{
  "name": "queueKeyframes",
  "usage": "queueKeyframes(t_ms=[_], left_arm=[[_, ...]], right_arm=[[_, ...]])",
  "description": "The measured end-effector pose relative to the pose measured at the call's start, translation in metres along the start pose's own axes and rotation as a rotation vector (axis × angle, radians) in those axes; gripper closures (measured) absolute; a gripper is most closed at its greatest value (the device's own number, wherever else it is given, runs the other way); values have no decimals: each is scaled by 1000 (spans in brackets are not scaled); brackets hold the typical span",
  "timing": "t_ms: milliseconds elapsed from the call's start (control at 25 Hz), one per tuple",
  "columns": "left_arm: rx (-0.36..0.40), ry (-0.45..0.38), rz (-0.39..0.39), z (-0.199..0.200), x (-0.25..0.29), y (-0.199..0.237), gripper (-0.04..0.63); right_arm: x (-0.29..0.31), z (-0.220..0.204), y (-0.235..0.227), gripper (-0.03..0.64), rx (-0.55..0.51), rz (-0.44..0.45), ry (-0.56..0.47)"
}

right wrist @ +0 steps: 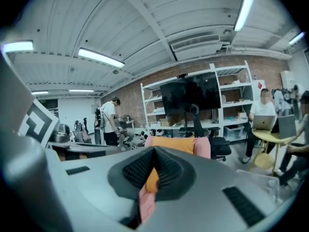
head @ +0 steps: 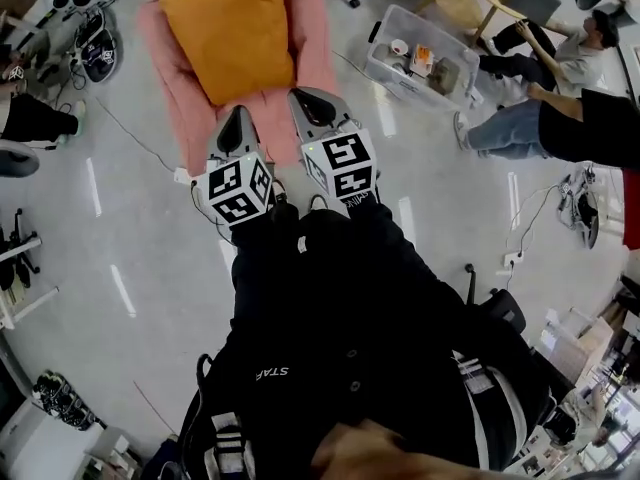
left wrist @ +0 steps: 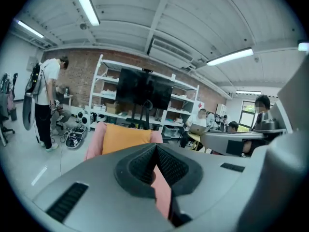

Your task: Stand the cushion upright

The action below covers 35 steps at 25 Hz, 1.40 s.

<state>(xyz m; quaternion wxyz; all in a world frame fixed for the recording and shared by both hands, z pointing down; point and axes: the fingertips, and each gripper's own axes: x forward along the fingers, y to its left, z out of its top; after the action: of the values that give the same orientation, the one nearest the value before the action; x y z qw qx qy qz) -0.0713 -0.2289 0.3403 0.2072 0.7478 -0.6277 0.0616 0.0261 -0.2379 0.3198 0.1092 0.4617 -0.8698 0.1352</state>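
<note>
Currently, entry 1: cushion [head: 232,30], orange, approx. square. Loc.: on pink seat [head: 165,68], top of head view. In both gripper views it sits against the seat's back w/ pink showing either side. Exact tilt not readable. Apart from both tools.

Entry 2: left tongs [left wrist: 155,148]. Pressed together at tips, nothing pinched. Narrow slit below tips shows pink of seat beyond. In head view the tip overlaps the seat's near edge, just below cushion's lower edge.

Entry 3: right tongs [right wrist: 153,151]. Also closed at tips, empty. Slit shows orange over pink. In head view the tip lies just beside cushion's near right corner.

Entry 4: marker cubes, one per tool, left [head: 238,193] and right [head: 345,163]. Side by side, close to holder's dark-clothed body.

Entry 5, surroundings:
- Grey floor [head: 150,268].
- Clear plastic bin [head: 385,73] w/ misc. contents, right of seat.
- Seated people [head: 560,118] beyond bin.
- Standing person [left wrist: 48,100], far left in left gripper view.
- White shelving [left wrist: 108,81] behind seat, w/ dark screen [left wrist: 145,88] in front of it.
</note>
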Motion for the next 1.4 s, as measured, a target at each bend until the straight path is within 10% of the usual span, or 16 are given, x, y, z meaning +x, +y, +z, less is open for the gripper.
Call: queueKeyframes(t_ms=[560,1400], left_arm=[[116,-161,-49,112,-80,-16,595],[230,-247,-97,154,-81,-29,594]], right_arm=[[-41,115,64,603,-99,26,-210],[-62,161,64,603,-155,-37,-340]])
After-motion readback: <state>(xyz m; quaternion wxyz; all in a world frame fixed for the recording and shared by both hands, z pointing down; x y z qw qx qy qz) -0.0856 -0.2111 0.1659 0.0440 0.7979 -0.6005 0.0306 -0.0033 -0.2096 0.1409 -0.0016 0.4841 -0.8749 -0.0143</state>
